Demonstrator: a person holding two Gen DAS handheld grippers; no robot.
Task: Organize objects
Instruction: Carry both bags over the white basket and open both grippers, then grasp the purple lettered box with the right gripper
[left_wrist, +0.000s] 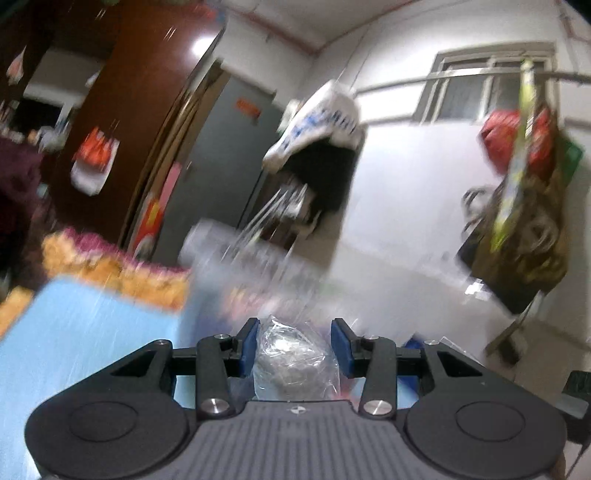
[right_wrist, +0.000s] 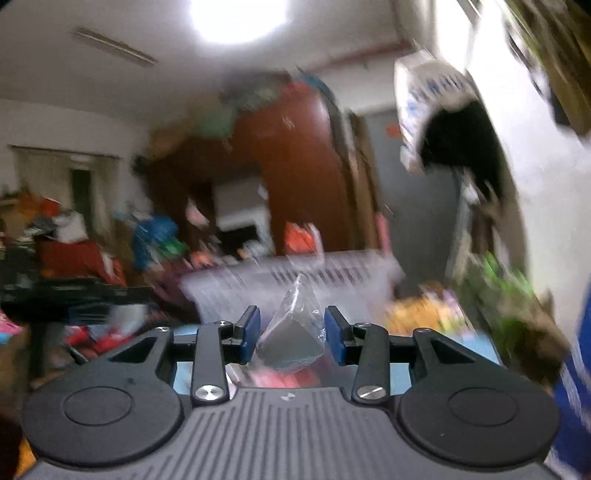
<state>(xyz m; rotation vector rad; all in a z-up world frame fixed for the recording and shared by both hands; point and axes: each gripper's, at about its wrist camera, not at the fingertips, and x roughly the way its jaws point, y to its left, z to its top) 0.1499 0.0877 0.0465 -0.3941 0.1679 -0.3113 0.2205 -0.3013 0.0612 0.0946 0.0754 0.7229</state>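
Note:
Both views are blurred by motion. My left gripper (left_wrist: 294, 345) is shut on a clear plastic bag (left_wrist: 295, 360) with something grey inside; the bag fills the gap between the blue pads (left_wrist: 248, 345). My right gripper (right_wrist: 291, 334) is shut on a dark grey wedge-shaped object wrapped in clear plastic (right_wrist: 293, 341), held between its blue pads (right_wrist: 334, 338). Both grippers are raised and point up into the room, above a white slotted basket (right_wrist: 332, 275) and a light blue surface (left_wrist: 85, 332).
A brown wardrobe (left_wrist: 144, 110) and a grey door (left_wrist: 229, 147) stand behind. A white and blue bag over dark clothing (left_wrist: 325, 125) hangs on the white wall. A rack with bags (left_wrist: 524, 192) is at the right. An orange and pink cloth (left_wrist: 110, 266) lies left.

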